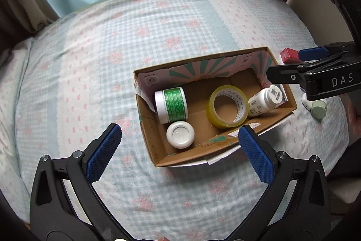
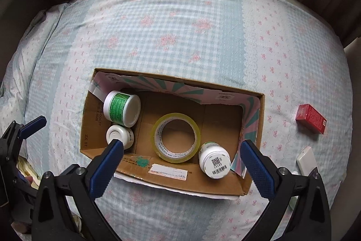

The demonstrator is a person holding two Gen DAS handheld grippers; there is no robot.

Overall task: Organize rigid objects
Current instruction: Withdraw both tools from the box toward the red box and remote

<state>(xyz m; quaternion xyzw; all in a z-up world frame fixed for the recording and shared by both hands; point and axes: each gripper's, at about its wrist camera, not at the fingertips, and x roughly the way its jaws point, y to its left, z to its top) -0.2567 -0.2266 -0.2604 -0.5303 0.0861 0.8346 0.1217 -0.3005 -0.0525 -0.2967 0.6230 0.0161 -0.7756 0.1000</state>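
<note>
An open cardboard box (image 1: 227, 151) (image 2: 191, 182) lies on the bed. Inside are a green-labelled white jar (image 1: 172, 104) (image 2: 123, 108) on its side, a small white jar (image 1: 180, 134) (image 2: 119, 134), a roll of yellowish tape (image 1: 227, 106) (image 2: 176, 137) and a white pill bottle (image 1: 266, 99) (image 2: 214, 160). My left gripper (image 1: 180, 148) is open and empty over the box's near wall. My right gripper (image 2: 181, 163) is open and empty above the box; it shows from the side in the left wrist view (image 1: 291, 66).
A red box (image 2: 311, 119) (image 1: 288, 55), a flat white object (image 2: 306, 160) and a pale green cap (image 1: 319, 108) lie on the checked bedspread (image 2: 180, 33) right of the cardboard box. Curtains hang behind the bed.
</note>
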